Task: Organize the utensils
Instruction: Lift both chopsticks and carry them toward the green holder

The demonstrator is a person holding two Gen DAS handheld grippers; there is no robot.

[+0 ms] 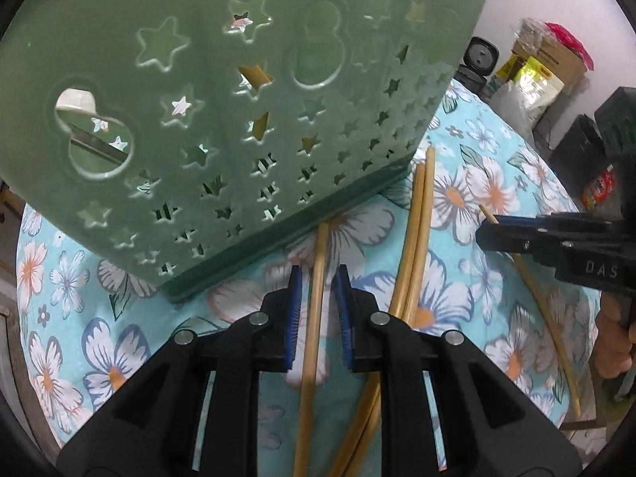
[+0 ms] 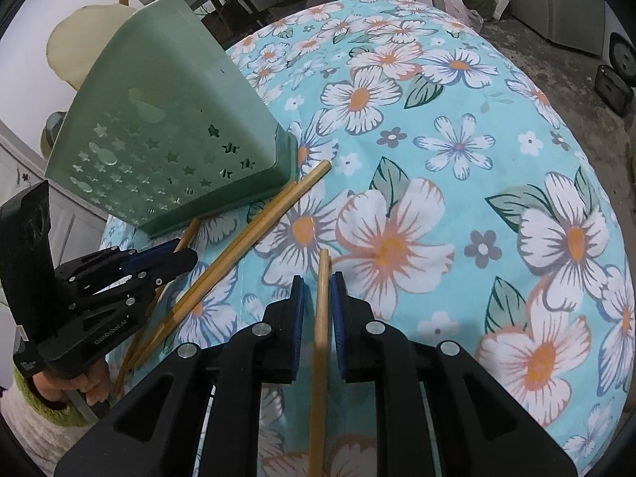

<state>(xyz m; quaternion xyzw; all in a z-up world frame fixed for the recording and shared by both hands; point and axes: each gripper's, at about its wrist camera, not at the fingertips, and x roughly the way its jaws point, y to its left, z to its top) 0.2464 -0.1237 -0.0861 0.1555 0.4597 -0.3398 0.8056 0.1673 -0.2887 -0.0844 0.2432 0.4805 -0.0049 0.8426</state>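
A green utensil holder with star cut-outs stands on the flowered tablecloth; wooden sticks and metal show through its holes. Several wooden chopsticks lie loose on the cloth. My left gripper points down just in front of the holder, astride one chopstick, with cloth showing between the stick and both pads. My right gripper straddles another chopstick, which sits close to the right pad with a gap on the left. A pair of chopsticks lies between the two.
The table is round and its cloth edge drops off at the left. Boxes and bags are piled beyond the far right edge. A hand holds the left gripper's handle; another hand holds the right one.
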